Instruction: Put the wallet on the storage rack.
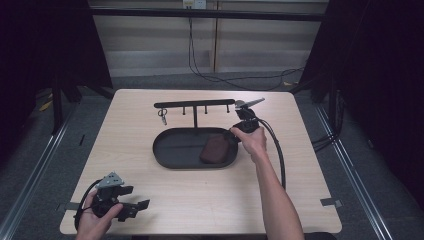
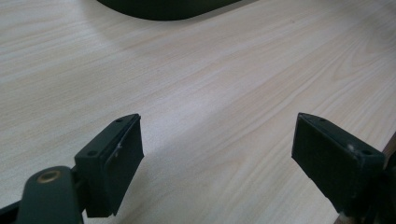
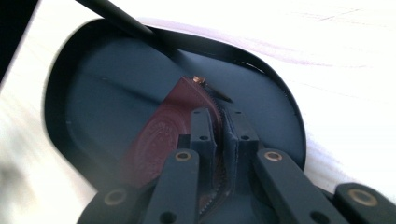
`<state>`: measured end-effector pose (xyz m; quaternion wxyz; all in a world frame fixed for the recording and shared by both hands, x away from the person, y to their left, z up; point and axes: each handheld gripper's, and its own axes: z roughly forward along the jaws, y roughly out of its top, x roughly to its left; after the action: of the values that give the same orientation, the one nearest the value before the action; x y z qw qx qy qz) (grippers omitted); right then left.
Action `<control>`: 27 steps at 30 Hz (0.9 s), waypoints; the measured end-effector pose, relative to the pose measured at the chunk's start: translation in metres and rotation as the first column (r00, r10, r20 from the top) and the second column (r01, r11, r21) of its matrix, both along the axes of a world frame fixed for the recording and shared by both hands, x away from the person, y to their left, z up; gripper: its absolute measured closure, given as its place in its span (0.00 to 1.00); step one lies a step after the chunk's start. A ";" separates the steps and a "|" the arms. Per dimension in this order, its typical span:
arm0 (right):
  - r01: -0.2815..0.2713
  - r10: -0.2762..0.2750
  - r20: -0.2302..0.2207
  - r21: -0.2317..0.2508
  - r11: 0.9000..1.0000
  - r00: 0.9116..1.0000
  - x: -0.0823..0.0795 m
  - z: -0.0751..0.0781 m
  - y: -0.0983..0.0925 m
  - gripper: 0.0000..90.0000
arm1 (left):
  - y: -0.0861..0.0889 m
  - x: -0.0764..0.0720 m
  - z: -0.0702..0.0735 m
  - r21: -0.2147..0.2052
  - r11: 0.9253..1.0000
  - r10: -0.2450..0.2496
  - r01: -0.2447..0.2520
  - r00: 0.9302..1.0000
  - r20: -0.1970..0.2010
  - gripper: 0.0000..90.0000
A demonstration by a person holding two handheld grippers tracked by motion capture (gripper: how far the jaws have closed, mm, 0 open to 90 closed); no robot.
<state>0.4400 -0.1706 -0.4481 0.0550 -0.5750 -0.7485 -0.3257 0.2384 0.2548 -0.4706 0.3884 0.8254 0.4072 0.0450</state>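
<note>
A brown zippered pouch (image 1: 215, 149) lies in the right half of a black oval tray (image 1: 175, 147) at the table's middle. My right gripper (image 1: 233, 138) reaches down to the pouch's right end from the tray's right side. In the right gripper view, the right gripper (image 3: 222, 117) is shut on the zipper edge of the pouch (image 3: 161, 133), over the tray (image 3: 93, 93). My left gripper (image 1: 134, 198) rests at the near left corner of the table. Its jaws stand wide apart in the left gripper view, with nothing in the left gripper (image 2: 217, 140) but bare tabletop.
A black rack (image 1: 195, 105) with several pegs stands on a post behind the tray, and a key ring (image 1: 162, 116) hangs from its left end. The rack's post (image 3: 116, 16) crosses the top of the right gripper view. A cable (image 1: 277, 150) trails from the right gripper.
</note>
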 end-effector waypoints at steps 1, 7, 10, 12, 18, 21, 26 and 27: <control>0.000 0.000 -0.002 0.007 1.000 1.000 0.001 -0.003 0.000 0.92 | 0.000 0.000 0.000 -0.003 1.000 0.002 -0.002 1.000 0.000 0.18; -0.002 0.002 0.003 -0.009 1.000 1.000 0.000 -0.010 0.001 0.91 | 0.001 0.001 0.000 -0.002 1.000 -0.001 0.001 1.000 0.000 0.18; -0.007 0.007 0.009 -0.018 1.000 1.000 -0.002 -0.011 0.000 0.90 | 0.000 0.001 0.000 -0.001 1.000 -0.001 0.001 1.000 0.000 0.18; -0.002 0.003 0.008 -0.014 1.000 1.000 -0.003 -0.012 -0.001 0.89 | -0.001 0.001 -0.001 -0.002 1.000 0.004 -0.004 1.000 -0.002 0.18; 0.001 0.000 0.032 -0.020 1.000 1.000 -0.004 -0.010 -0.001 0.82 | 0.000 0.002 0.000 0.001 1.000 0.005 -0.005 1.000 -0.002 0.18; 0.005 -0.004 0.042 -0.015 1.000 0.999 -0.006 -0.007 -0.001 0.76 | 0.000 0.002 0.000 -0.002 1.000 0.003 -0.003 1.000 -0.004 0.18; 0.003 -0.002 0.071 -0.019 1.000 0.997 -0.010 -0.002 -0.002 0.52 | 0.000 0.002 0.000 -0.009 1.000 0.013 -0.013 1.000 0.001 0.18; 0.009 -0.008 0.071 -0.019 1.000 0.997 -0.010 -0.001 -0.002 0.46 | 0.000 0.002 0.000 -0.010 1.000 0.013 -0.013 1.000 0.001 0.18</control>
<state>0.4297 -0.1723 -0.4488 0.0214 -0.5666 -0.7506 -0.3391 0.2403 0.2552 -0.4703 0.3923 0.8208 0.4127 0.0459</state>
